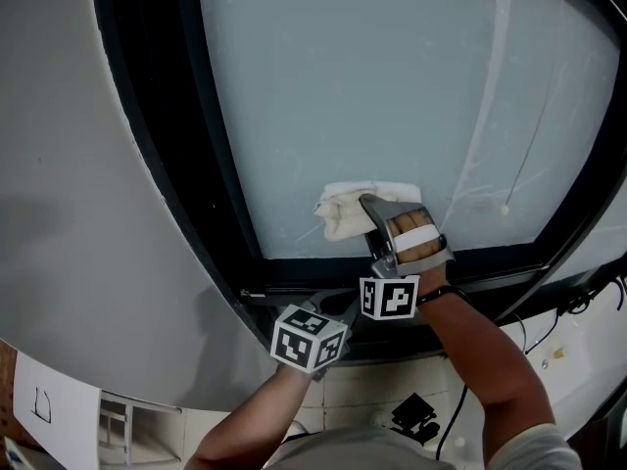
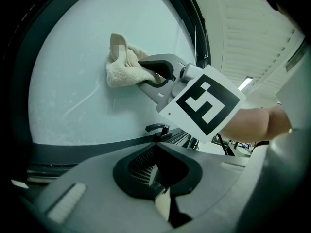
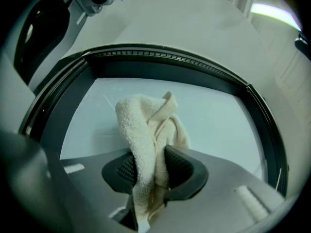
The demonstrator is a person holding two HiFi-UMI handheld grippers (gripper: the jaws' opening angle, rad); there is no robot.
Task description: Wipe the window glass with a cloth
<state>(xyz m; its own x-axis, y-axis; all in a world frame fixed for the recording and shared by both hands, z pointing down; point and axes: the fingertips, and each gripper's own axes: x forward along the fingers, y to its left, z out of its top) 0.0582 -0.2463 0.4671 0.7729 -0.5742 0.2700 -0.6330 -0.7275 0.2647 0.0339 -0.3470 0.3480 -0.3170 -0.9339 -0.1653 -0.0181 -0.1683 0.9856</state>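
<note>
Setting: pale window glass (image 1: 392,86) in a dark frame (image 1: 201,164), with a grey wall (image 1: 78,213) alongside.
Right gripper (image 3: 155,171): jaws were clamped on the cloth (image 3: 146,125), bunching it into a pad.
Cloth: pressed against the lower glass just above the bottom frame, seemingly mid-wipe.
Left gripper (image 2: 156,171): jaws were together and empty, held low, probably to stay clear.

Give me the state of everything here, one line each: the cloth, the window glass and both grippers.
Cloth: bunched up, pressed against the lower part of the pane.
Window glass: hazy, with faint streaks.
Right gripper: shut on the cloth.
Left gripper: shut, nothing between its jaws, held low and off the glass.
</note>
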